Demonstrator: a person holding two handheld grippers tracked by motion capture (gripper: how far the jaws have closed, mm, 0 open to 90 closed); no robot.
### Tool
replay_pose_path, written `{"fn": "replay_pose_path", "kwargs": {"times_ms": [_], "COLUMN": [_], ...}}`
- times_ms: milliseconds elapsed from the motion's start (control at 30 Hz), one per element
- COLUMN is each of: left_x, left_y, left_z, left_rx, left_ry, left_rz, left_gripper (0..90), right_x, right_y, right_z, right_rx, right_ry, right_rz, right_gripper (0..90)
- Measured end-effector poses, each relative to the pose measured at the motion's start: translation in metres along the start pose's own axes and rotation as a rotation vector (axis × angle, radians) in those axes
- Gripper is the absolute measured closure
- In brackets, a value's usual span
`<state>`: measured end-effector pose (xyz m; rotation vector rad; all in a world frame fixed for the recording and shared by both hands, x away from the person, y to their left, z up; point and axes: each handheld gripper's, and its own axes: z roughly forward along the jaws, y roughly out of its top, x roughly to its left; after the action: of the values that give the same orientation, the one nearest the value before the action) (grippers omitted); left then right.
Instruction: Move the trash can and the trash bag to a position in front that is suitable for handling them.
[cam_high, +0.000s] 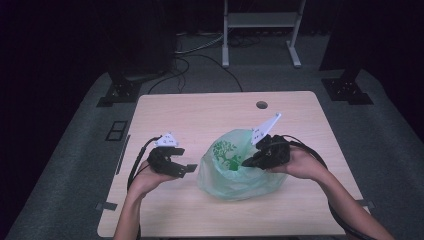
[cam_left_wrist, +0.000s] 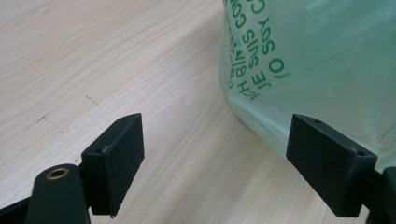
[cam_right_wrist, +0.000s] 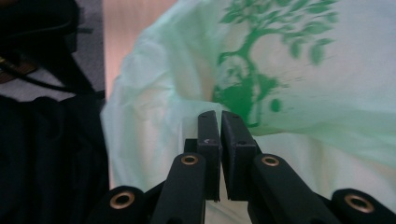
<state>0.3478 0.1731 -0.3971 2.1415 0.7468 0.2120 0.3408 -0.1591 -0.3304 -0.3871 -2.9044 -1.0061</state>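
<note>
We work a green plastic bag (cam_high: 235, 167) on the desk (cam_high: 225, 107), one gripper pinching its rim and the other standing open beside it.

The bag sits near the middle of the desk, towards its front edge: thin, translucent, crinkled film, slumped into a soft mound, printed with a dark green tree and lines of lettering. Our right gripper (cam_high: 248, 162) has its black jaws pressed together on a fold of film at the bag's mouth. Our left gripper (cam_high: 186, 169) waits just left of the bag, its flat, matte pads wide apart with only pale wood grain between them. We judge that we are opening the bag; next, the left jaws need to reach the opposite rim, close on it gently and pull sideways without tearing.
</note>
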Motion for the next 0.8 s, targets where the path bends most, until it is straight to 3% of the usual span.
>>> {"fn": "replay_pose_path", "kwargs": {"times_ms": [167,233,267,400,467,633,800], "left_x": [0.0,-0.001,-0.001,0.0,-0.001,-0.004,-0.005], "left_y": [-0.009,-0.014,-0.017,-0.026,-0.03,-0.031,-0.03], "left_z": [-0.005,-0.006,-0.007,-0.008,-0.008,-0.008,-0.011], "left_rx": [-0.02,-0.017,-0.01,-0.007,-0.009,0.017,-0.002], "left_ry": [-0.003,0.012,0.017,0.029,0.031,0.039,0.039], "left_rz": [0.003,0.001,0.002,0.005,0.002,0.021,0.021], "left_gripper": [15.6,15.5,15.6,15.5,15.5,15.5,15.5], "right_x": [0.011,0.015,0.016,0.014,0.01,-0.006,-0.025], "right_y": [-0.001,-0.002,-0.001,0.006,0.011,0.022,0.035], "right_z": [0.005,0.008,0.008,0.008,0.008,0.021,0.029], "right_rx": [0.022,0.032,0.037,0.024,0.023,0.093,0.143], "right_ry": [0.026,0.062,0.059,-0.013,-0.021,-0.059,-0.13], "right_rz": [-0.065,-0.092,-0.106,-0.101,-0.084,-0.077,-0.042], "right_gripper": [90.0,90.0,90.0,87.3,87.4,86.6,86.8]}}
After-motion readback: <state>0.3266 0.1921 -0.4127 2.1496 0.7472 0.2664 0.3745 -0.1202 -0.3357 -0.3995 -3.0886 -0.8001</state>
